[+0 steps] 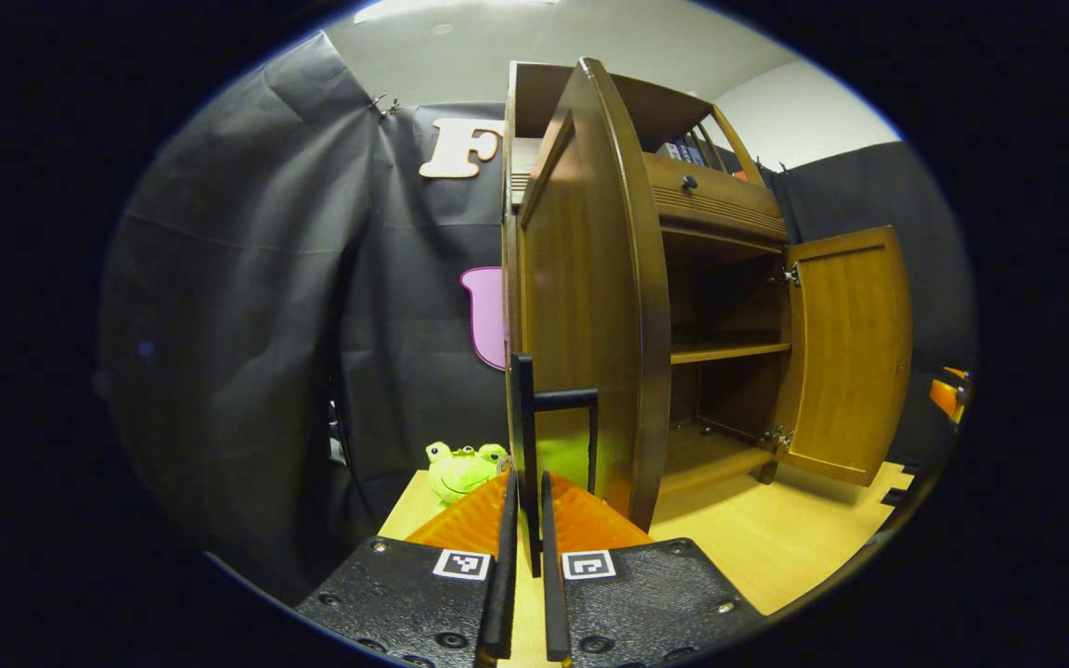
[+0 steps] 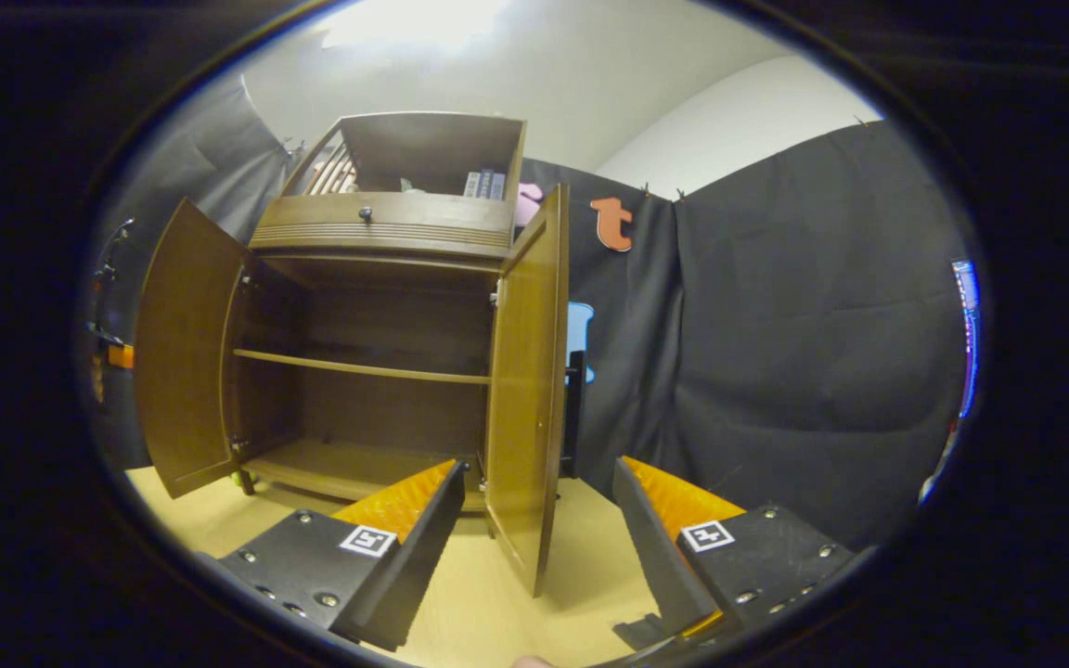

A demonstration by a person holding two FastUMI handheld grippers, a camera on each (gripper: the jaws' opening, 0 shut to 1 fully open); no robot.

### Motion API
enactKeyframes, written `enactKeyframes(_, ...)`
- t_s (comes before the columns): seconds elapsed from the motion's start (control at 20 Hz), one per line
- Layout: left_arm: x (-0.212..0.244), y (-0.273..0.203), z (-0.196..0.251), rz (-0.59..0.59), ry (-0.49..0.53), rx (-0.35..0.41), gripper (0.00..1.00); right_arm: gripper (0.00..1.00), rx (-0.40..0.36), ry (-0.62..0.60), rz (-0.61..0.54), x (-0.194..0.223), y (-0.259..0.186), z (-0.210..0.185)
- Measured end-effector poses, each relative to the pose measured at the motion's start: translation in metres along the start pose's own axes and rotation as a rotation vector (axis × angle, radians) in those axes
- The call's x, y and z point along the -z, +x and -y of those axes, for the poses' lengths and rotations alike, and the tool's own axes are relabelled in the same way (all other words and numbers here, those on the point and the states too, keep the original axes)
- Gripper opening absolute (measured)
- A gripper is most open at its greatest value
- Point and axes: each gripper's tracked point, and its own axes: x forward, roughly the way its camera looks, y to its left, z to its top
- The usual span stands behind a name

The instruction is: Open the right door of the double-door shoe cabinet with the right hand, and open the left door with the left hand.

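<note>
The wooden shoe cabinet (image 2: 377, 232) stands with both doors swung out. In the left gripper view the left door (image 1: 590, 306) is edge-on right ahead. My left gripper (image 1: 527, 506) is shut on its black bar handle (image 1: 523, 417), which runs down between the fingers. Farther right the right door (image 1: 845, 353) hangs wide open. In the right gripper view the right door (image 2: 534, 371) is edge-on, its black handle (image 2: 575, 408) on the far side. My right gripper (image 2: 539, 468) is open, one finger on each side of the door's lower edge and neither touching it. The left door (image 2: 186, 353) stands open at the left.
A green frog plush (image 1: 462, 468) sits on the light wooden surface (image 1: 776, 538) left of the cabinet. A drawer with a dark knob (image 2: 366, 214) sits above the doors, with books (image 2: 483, 184) on top. Black cloth walls (image 2: 776, 325) close in behind and on both sides.
</note>
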Motion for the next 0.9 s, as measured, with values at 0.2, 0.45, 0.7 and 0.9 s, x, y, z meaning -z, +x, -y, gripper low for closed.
enactKeyframes(0.2,-0.001,-0.003,-0.018,0.007,-0.005,-0.031,0.14,0.95,-0.047,0.016,-0.007,0.001,-0.001,-0.012)
enactKeyframes(0.45,0.002,-0.007,-0.023,-0.002,-0.008,-0.021,0.07,0.96,-0.061,0.036,0.011,-0.006,-0.005,-0.017)
enactKeyframes(0.7,-0.002,-0.012,-0.023,0.009,-0.002,-0.017,0.1,0.94,-0.063,0.045,0.008,-0.006,-0.004,-0.019)
enactKeyframes(0.9,-0.006,-0.018,-0.029,-0.019,-0.012,-0.043,0.19,0.94,-0.068,0.046,0.013,-0.011,0.0,-0.023)
